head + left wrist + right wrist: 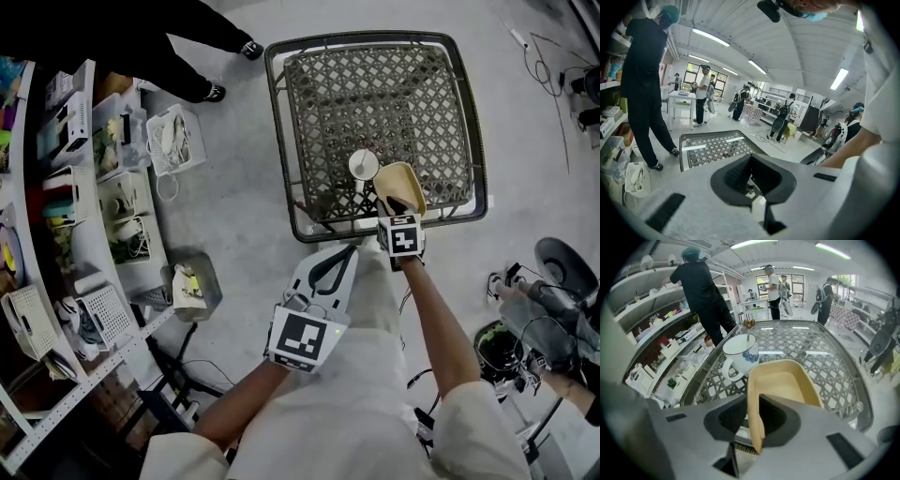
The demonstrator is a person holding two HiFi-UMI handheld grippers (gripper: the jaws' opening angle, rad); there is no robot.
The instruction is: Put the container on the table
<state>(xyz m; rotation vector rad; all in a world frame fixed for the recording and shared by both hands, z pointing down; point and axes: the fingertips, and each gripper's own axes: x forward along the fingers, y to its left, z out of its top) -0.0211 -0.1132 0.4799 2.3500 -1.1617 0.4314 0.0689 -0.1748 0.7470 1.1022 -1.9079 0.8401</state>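
A shallow tan container (401, 186) (783, 385) hangs over the near edge of the glass-topped lattice table (281, 131) (834, 366). My right gripper (396, 206) (757, 427) is shut on the container's near rim. I cannot tell whether the container's base touches the glass. A white mug (364, 166) (740, 355) with a blue pattern stands on the table just left of the container. My left gripper (330, 267) (752, 180) is held back near the body, short of the table, shut with nothing in it.
A shelving unit (66, 187) full of bins runs down the left side. A person in black (187, 47) stands by it at the far left of the table. A white basket (173, 139) and a bag (187, 286) sit on the floor; cabled gear (553, 309) lies at right.
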